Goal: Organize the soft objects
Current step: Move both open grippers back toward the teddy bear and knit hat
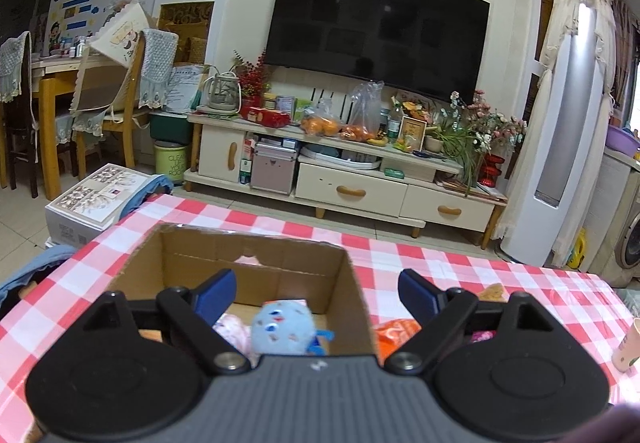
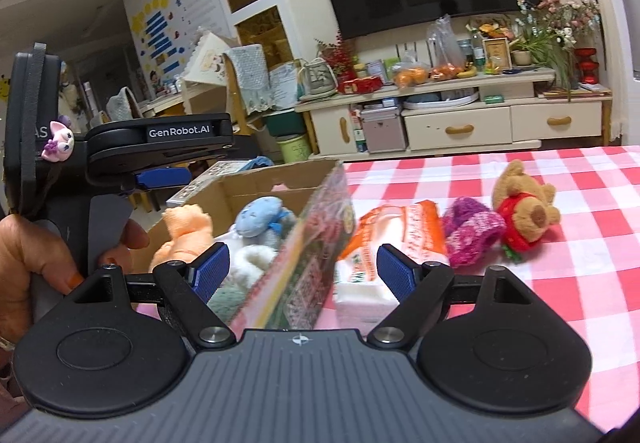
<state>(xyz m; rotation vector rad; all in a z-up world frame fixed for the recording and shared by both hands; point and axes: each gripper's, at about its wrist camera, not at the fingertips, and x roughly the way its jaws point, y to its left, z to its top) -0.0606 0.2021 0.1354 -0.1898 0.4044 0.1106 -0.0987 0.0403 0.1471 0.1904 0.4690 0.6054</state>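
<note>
Three soft things lie outside the cardboard box [image 2: 256, 183] on the red-and-white checked tablecloth [image 2: 580, 283]: an orange-and-white tissue pack [image 2: 404, 239], a purple knitted piece [image 2: 472, 235] and a brown teddy bear in red [image 2: 524, 211]. Inside the box sit a blue plush toy [image 1: 280, 327], an orange plush [image 2: 186, 235] and some pale fluffy items (hard to tell apart).

The left gripper [image 1: 316, 295] hangs over the box with its jaws spread and nothing between them, so I judge a drop-off into the box is just finished. The right gripper [image 2: 304, 269] is also spread, empty, its jaws straddling the box's near corner and the tissue pack.

The step in hand looks like the turn to the next item. That calls for moving the right gripper clear of the box wall, centring on the tissue pack just beside the box, and closing gently on its soft sides before lifting it over the rim.
</note>
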